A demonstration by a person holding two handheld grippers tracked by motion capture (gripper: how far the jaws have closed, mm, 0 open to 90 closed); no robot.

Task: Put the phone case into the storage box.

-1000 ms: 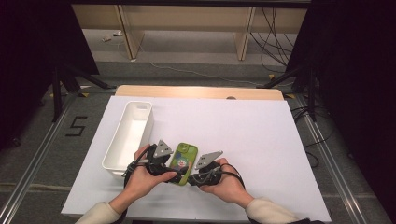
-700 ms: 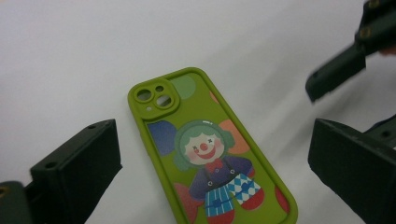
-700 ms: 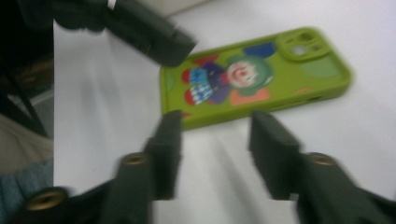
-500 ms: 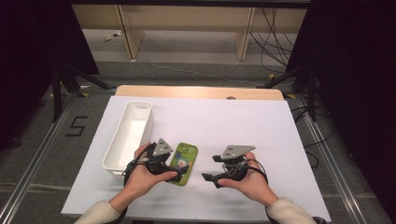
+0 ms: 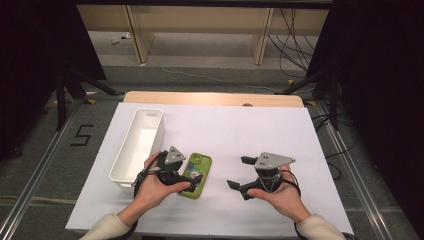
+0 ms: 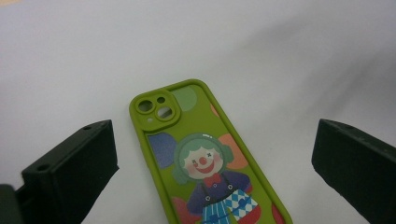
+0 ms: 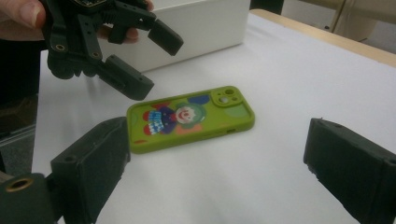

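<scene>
Wide white counter [image 5: 260, 135], with a wooden edge along the far side. Long white bin [image 5: 138, 145] standing on the left part, lengthwise front to back. Just right of the bin's near end, left gripper [image 5: 192, 181] held in the left hand [image 5: 152, 186], hovering over the near end of the phone [image 5: 196, 175]; fingers [image 6: 70, 163] spread wide, open, with the phone lying between and below them, not pressed by either pad. In the right gripper view, left gripper [image 7: 140, 60] up above the phone's clown end, apart from it. Well apart to the right, right gripper [image 5: 240, 172] in the right hand [image 5: 282, 192], fingers [image 7: 88, 163] having just been opening and now standing wide, nothing between them but bare counter, the phone [image 7: 191, 119] lying farther off. Phone flat on the counter, face down, in a green case with a clown picture, camera end toward the far side, tilted slightly, just beside the bin but not touching it. Camera cluster [image 6: 154, 109] at the case's far corner, on the bin's side.
</scene>
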